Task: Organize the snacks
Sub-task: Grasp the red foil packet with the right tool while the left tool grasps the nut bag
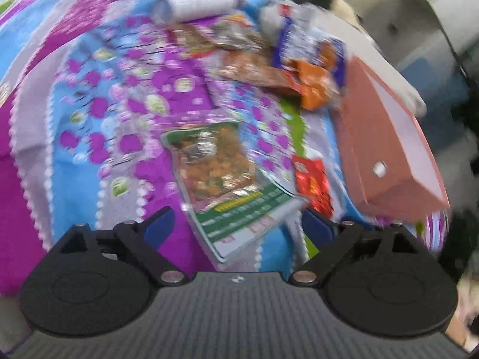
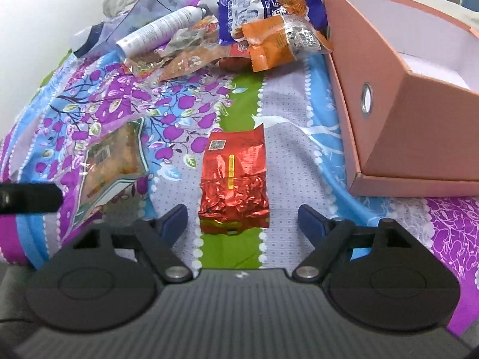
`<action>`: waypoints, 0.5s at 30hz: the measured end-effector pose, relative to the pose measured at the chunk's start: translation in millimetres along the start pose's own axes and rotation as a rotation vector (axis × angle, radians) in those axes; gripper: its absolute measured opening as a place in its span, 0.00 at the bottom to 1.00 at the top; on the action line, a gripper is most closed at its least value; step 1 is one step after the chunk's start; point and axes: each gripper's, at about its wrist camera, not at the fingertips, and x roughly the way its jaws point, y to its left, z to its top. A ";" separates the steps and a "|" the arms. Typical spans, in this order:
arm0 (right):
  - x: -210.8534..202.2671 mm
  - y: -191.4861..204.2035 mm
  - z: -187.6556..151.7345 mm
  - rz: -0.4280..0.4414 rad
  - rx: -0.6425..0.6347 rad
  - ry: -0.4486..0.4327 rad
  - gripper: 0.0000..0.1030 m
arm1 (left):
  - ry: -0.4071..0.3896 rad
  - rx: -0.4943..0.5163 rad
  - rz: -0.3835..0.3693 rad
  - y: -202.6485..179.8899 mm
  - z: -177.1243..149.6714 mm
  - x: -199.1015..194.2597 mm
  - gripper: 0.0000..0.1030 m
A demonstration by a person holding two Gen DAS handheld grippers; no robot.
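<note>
My left gripper [image 1: 239, 224] is open, its blue-padded fingers standing either side of the near end of a clear-and-green snack bag [image 1: 218, 167] that lies flat on the flowered bedspread; this view is blurred. The same bag [image 2: 110, 161] shows at the left in the right wrist view. My right gripper [image 2: 242, 217] is open too, with a red foil packet [image 2: 235, 179] lying between and just ahead of its fingers, untouched. The red packet [image 1: 312, 182] lies right of the green bag. An open pink box [image 2: 419, 137] stands at the right.
A pile of snack packets [image 2: 263, 30] in purple, orange and brown lies at the far end of the bedspread [image 2: 299, 137], with a white tube [image 2: 161, 30] beside it. The pink box [image 1: 389, 137] borders the pile. A black bar [image 2: 27, 199] pokes in at the left edge.
</note>
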 end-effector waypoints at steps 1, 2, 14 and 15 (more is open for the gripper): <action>-0.3 -1.3 -1.0 0.008 -0.003 -0.001 0.80 | -0.012 -0.028 0.018 2.9 1.3 1.1 0.92; -0.4 -2.4 -1.8 0.017 -0.005 -0.003 0.80 | -0.022 -0.054 0.041 4.3 3.2 3.4 0.94; 7.9 1.4 6.1 0.031 -0.071 -0.041 0.72 | -0.031 -0.164 0.134 3.3 32.0 56.9 0.95; 9.5 1.8 7.4 0.027 -0.078 -0.040 0.71 | -0.027 -0.153 0.151 0.0 33.3 61.9 0.96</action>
